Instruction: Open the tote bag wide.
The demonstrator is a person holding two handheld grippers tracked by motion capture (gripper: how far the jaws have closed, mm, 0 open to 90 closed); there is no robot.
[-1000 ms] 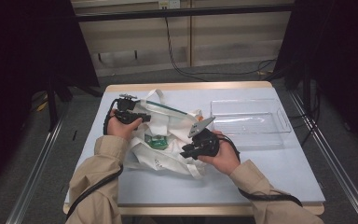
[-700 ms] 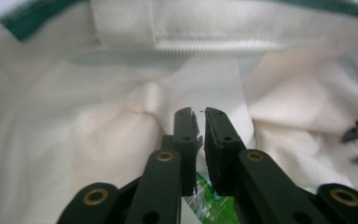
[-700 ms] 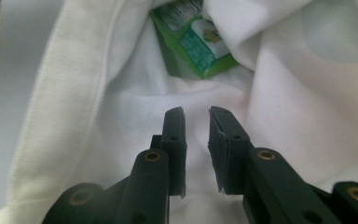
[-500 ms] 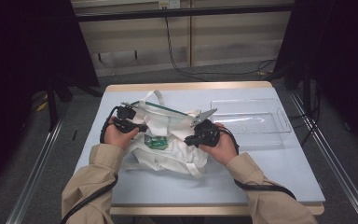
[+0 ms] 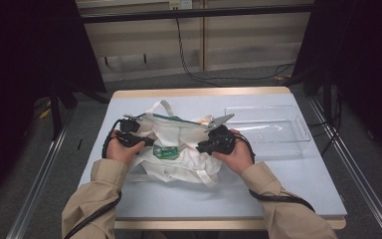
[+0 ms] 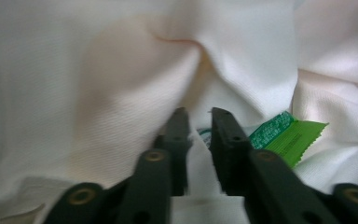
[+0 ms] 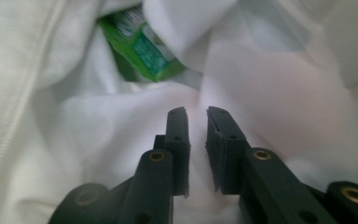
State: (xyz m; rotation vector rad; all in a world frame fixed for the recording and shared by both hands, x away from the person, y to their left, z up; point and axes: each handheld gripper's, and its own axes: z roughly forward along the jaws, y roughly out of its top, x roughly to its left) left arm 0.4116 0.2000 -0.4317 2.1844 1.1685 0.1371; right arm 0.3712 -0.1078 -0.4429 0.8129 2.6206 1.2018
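**Two tools at a white bag on the worktop**

Nearest the camera, two tan sleeves (image 5: 97, 199) come in from the bottom of the high view, each hand carrying a black tool with a cable trailing back along the forearm. The left tool (image 5: 149, 142) lies at the left side of a crumpled white cloth bag (image 5: 179, 164), pointing right into the folds. In the left gripper view its jaws (image 6: 196, 122) stand a narrow gap apart, having just been opening; white cloth lies close in front of and under them, but nothing is pinched between the pads. A green packet (image 6: 286, 140) shows just to the right of those jaws, partly tucked under cloth.

The right tool (image 5: 202, 147) is at the bag's right side, pointing left toward the middle. In the right gripper view its jaws (image 7: 196, 114) are likewise slightly parted, having just been opening, with cloth beneath them and none gripped. The green packet (image 7: 142, 49) sits farther off, up and to the left, in a hollow of the bag.

From above, the packet (image 5: 166, 152) lies in the bag's open middle, between the two tools. The bag's straps loop at its near and far edges.

Beyond and to the right, a clear plastic tray (image 5: 298, 127) rests on the pale blue worktop (image 5: 298, 184), apart from the bag.
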